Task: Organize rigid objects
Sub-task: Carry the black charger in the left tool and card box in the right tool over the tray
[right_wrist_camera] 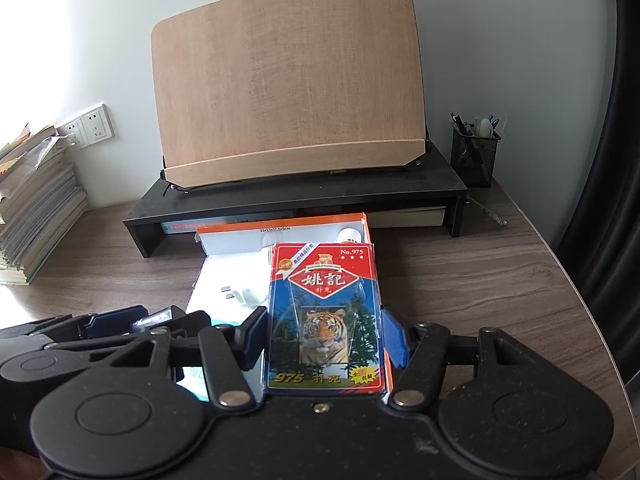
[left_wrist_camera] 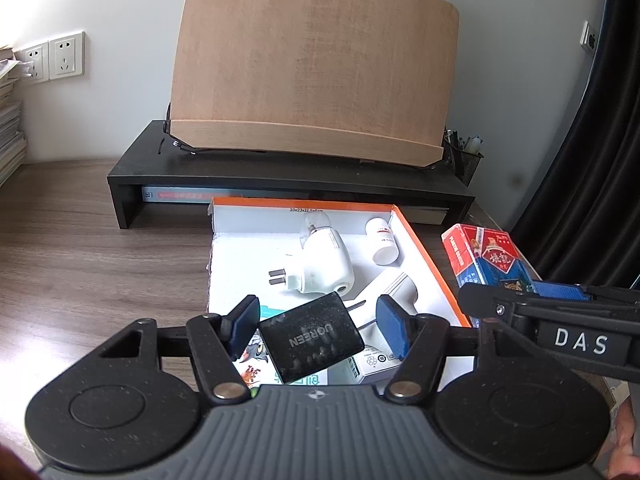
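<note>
Left tool hangs spread apart around the black charger lying in the orange-rimmed box on the desk; right tool is clamped on the card pack above the box's right edge

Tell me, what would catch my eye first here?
Probably the bright red-and-blue tiger-print playing card pack, sitting between the right tongs above the orange-rimmed white cardboard box. Next, the black UGREEN charger block between the left tongs, and behind them the big tilted wooden reading board.
</note>
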`<state>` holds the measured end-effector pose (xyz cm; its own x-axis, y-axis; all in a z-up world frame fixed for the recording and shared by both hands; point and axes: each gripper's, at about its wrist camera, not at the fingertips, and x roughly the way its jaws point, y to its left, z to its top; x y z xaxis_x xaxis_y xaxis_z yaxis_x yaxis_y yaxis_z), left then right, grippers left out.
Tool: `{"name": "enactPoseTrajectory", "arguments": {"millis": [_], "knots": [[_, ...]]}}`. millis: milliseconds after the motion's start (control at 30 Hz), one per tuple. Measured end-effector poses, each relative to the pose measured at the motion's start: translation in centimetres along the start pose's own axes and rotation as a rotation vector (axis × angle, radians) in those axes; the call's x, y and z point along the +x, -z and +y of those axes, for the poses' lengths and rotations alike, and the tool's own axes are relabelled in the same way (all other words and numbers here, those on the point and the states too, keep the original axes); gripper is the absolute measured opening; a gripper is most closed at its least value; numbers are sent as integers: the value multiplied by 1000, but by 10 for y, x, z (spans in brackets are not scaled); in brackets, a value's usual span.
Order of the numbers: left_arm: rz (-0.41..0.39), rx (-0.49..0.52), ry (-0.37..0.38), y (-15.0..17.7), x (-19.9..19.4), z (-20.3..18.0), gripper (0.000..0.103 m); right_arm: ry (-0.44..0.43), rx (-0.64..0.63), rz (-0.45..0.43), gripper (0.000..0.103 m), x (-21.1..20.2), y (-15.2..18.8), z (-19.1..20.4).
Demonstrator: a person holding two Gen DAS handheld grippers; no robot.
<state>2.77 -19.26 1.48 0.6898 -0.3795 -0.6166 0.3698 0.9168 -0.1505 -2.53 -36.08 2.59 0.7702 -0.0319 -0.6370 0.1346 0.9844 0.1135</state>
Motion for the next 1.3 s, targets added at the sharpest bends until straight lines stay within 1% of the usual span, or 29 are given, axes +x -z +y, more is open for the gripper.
{"name": "enactPoseTrajectory", "arguments": {"millis": [700,867,1300], "knots": [[21,-1,3,-1,8,2,65,6,4,17,71,17,-5,-4],[34,-3,14,0,11,1,65,13,7,18,71,16,-4,-8],[50,31,52,6,16,-14,65,18,18,22,71,13,-2,-17]]}}
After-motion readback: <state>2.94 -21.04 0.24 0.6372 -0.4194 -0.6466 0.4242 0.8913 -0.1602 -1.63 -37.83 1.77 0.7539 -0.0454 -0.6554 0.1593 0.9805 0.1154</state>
